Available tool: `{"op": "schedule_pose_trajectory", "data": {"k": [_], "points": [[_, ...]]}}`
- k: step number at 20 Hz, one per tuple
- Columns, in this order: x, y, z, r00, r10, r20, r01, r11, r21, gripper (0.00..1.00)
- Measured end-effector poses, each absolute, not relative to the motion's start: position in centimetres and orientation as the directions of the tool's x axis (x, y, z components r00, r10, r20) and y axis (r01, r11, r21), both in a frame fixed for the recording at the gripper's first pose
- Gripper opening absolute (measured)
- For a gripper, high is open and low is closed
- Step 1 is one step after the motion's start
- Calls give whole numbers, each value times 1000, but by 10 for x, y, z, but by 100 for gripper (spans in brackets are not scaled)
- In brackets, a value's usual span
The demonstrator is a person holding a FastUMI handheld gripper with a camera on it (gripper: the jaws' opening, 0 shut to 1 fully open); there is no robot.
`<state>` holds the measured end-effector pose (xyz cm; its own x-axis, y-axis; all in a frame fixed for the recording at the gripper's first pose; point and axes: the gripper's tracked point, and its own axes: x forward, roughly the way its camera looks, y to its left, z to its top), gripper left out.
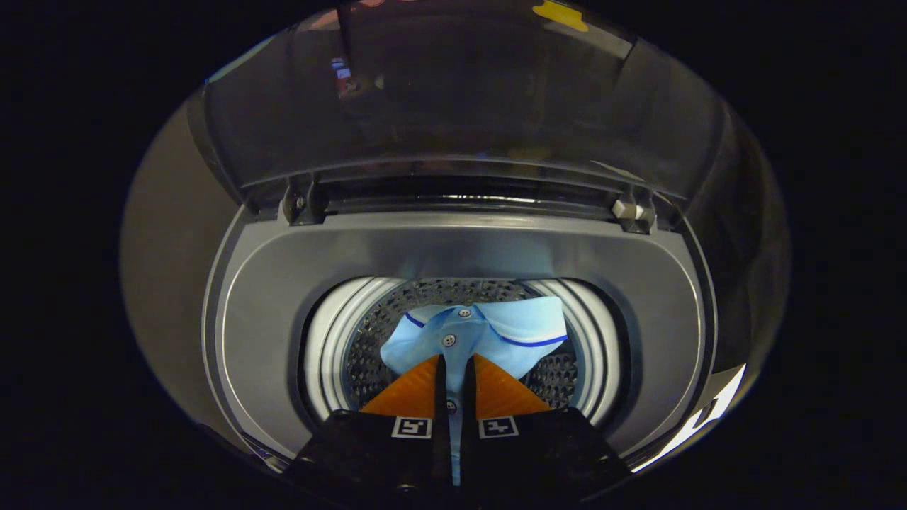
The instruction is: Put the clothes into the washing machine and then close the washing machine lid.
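A light blue shirt (489, 329) with a dark-trimmed collar and a buttoned placket hangs over the perforated steel drum (368, 354) of the top-loading washing machine. My gripper (453, 361) is shut on the shirt, both fingers pressing the placket just below the collar, so the cloth runs down between them. The shirt sits inside the round drum opening, below the grey top deck (453, 248). The clear lid (460, 106) stands raised behind the opening, held by hinges at its two lower corners.
The grey deck rings the drum opening on all sides. A hinge block (633, 210) sticks up at the back right and another hinge (301, 202) at the back left. The machine's outer wall (166, 283) curves away on the left.
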<state>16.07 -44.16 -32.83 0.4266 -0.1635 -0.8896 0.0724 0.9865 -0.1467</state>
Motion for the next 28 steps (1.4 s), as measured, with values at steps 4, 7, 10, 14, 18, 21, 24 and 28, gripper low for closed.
{"op": "schedule_pose_trajectory", "data": {"k": [4, 7, 10, 14, 18, 21, 24, 28], "points": [[161, -446, -333, 427, -185, -885, 73, 983, -170, 18], [168, -450, -320, 445, -213, -870, 132, 976, -171, 81], [169, -457, -323, 445, -220, -868, 158, 973, -166, 99], [164, -458, -321, 438, -227, -870, 136, 973, -186, 99], [165, -463, -300, 456, -254, -853, 128, 967, -219, 99], [170, -464, -273, 496, -259, -829, 132, 966, -222, 99], [177, -462, -242, 542, -261, -799, 155, 965, -210, 99], [185, -460, -200, 589, -271, -761, 170, 963, -211, 99]]}}
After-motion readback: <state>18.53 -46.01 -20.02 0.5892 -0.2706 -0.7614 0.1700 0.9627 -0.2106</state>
